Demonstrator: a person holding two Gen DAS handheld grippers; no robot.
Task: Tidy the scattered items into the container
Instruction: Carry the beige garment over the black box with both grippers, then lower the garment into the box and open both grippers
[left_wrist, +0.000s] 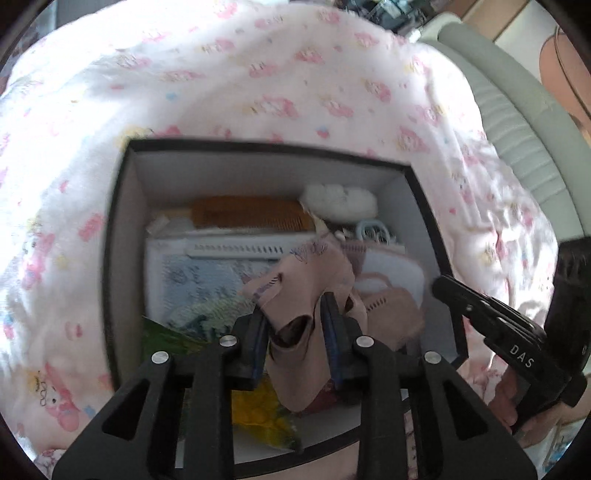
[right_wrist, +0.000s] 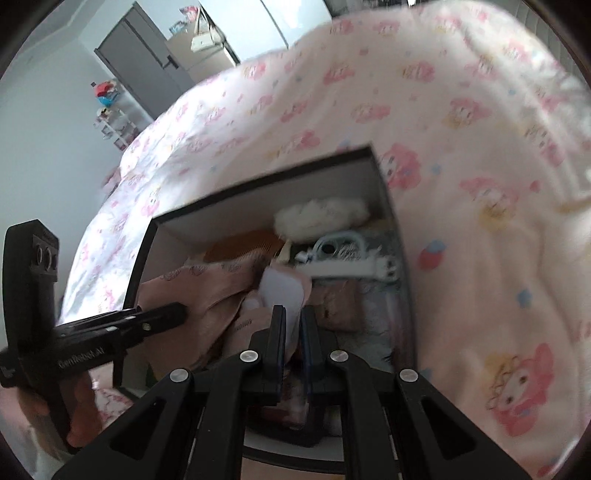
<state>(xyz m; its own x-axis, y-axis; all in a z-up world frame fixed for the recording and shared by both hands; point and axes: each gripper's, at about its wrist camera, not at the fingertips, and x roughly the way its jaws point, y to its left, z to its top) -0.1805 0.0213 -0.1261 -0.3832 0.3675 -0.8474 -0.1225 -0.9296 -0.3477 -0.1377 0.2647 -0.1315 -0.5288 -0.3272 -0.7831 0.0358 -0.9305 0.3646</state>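
Left wrist view: left gripper (left_wrist: 295, 317) hangs over the open black box (left_wrist: 122, 236), which sits on the pink cartoon-print bedding (left_wrist: 258, 74). Jaws stand partly apart with the pink garment (left_wrist: 314, 280) draped between them; cloth touches both pads, but with the blur I can't tell if they press on it. Box is already well filled: wooden comb (left_wrist: 251, 216) along the far wall, white fluffy item (left_wrist: 340, 199) in the far right corner, light-blue clip-like thing (left_wrist: 373, 232) just below it, white slotted plastic bar (left_wrist: 240, 249) across a blue-and-white printed pack (left_wrist: 192, 280), yellow packet (left_wrist: 258, 406) near the front wall (partly hidden by the fingers). Right gripper (left_wrist: 439, 286) comes in from the right edge, tip above the box's right wall; its state isn't readable here. Grey padded headboard (left_wrist: 517, 122) behind the bedding. Right wrist view: right gripper (right_wrist: 293, 314) points down into the same box (right_wrist: 258, 184), fingers closed tight on a fold of the pink garment (right_wrist: 221, 284) whose pale lining shows just ahead of the tips. Garment spreads left toward the left gripper (right_wrist: 177, 314), which enters from the left, held in a hand (right_wrist: 81, 413). Fluffy item (right_wrist: 321, 216) and white bar (right_wrist: 351, 267) visible at the far end. Dark door (right_wrist: 147, 62) in the background.
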